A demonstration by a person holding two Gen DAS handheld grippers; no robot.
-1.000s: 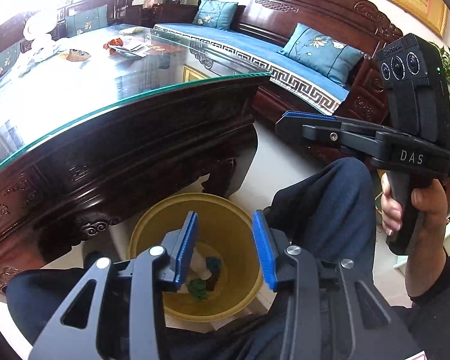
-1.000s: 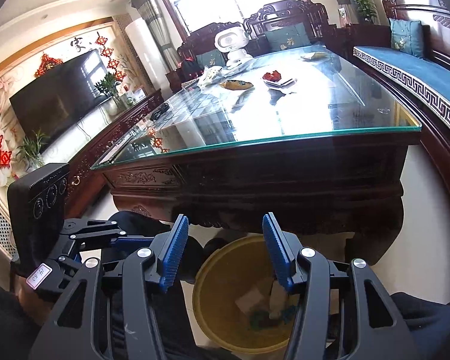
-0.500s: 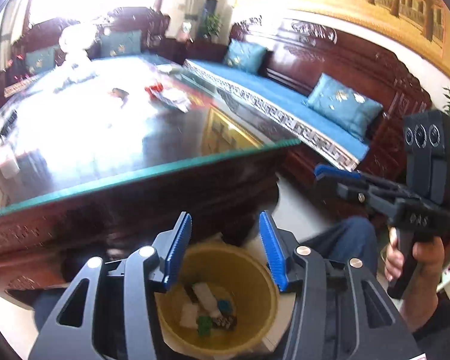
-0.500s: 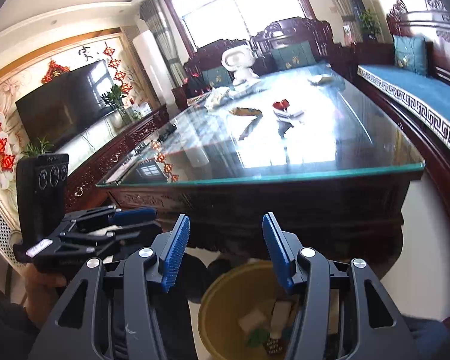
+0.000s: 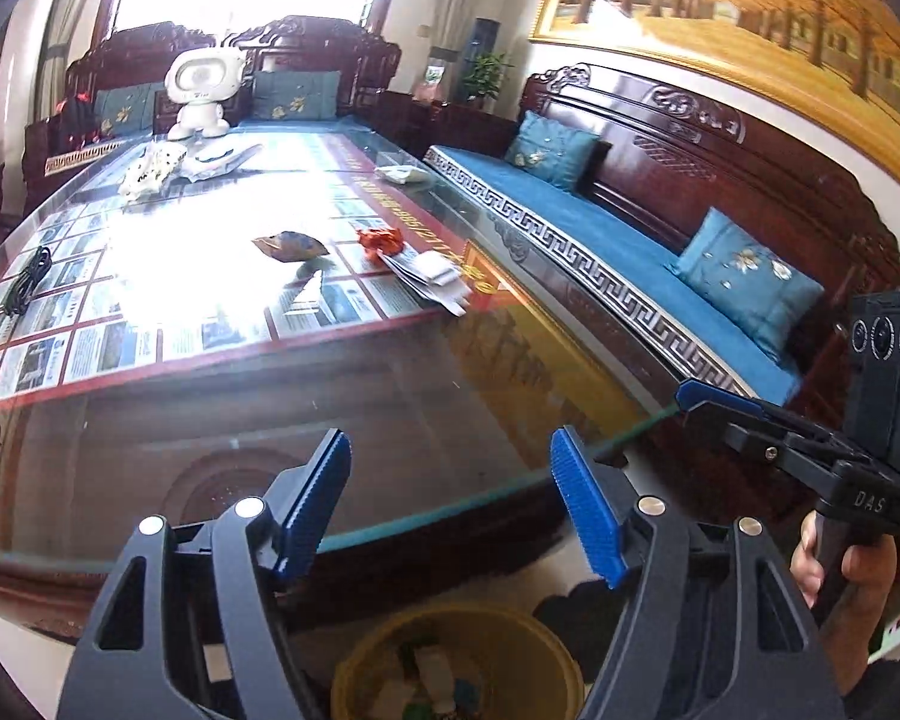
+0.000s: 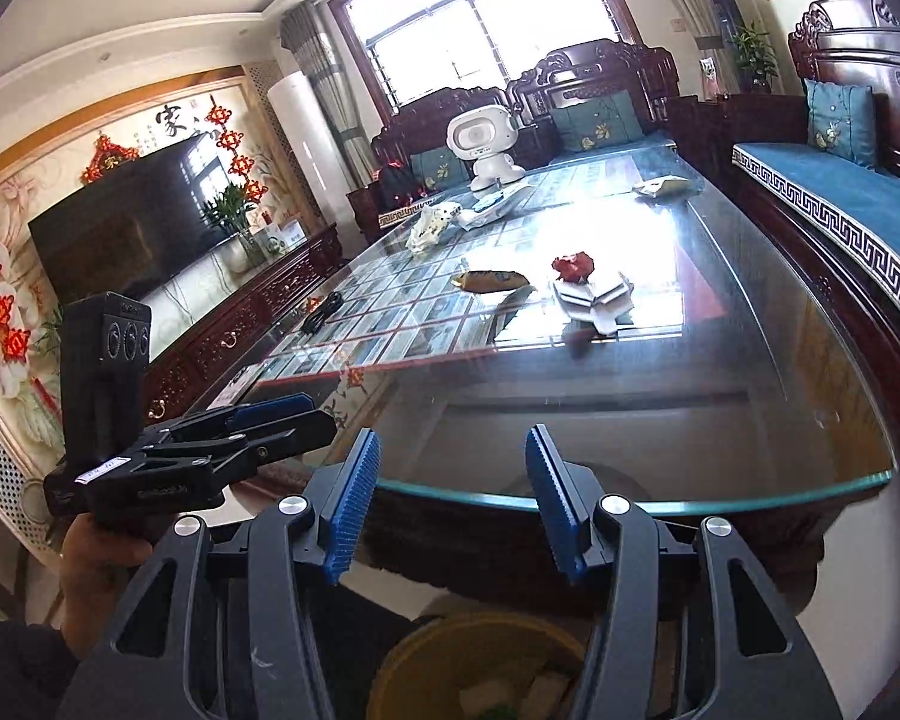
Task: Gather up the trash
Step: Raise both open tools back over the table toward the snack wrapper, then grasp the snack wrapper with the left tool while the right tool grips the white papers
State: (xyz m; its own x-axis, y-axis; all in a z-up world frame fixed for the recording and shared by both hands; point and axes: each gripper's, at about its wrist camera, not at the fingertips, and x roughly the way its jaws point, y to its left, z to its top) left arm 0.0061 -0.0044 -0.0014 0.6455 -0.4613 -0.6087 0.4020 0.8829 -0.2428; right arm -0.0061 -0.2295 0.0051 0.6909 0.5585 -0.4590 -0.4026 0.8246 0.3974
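Note:
Trash lies mid-table on the glass-topped table (image 5: 222, 420): a red crumpled wrapper (image 5: 379, 239), a brown wrapper (image 5: 291, 245) and white papers (image 5: 429, 276). They also show in the right wrist view: red wrapper (image 6: 572, 266), brown wrapper (image 6: 493, 281), papers (image 6: 594, 300). A yellow bin (image 5: 456, 666) with trash inside stands on the floor below the table's near edge, also in the right wrist view (image 6: 480, 669). My left gripper (image 5: 450, 498) is open and empty above the bin. My right gripper (image 6: 453, 495) is open and empty beside it.
A white robot toy (image 5: 201, 93), crumpled white plastic (image 5: 150, 171), a black cable (image 5: 27, 279) and a far packet (image 5: 405, 174) are on the table. A blue-cushioned wooden sofa (image 5: 630, 246) runs along the right. A TV cabinet (image 6: 240, 312) stands on the left.
Both grippers have risen and tilted up from the bin toward the tabletop. The bin has dropped to the bottom edge of both views. Both stay open and empty.

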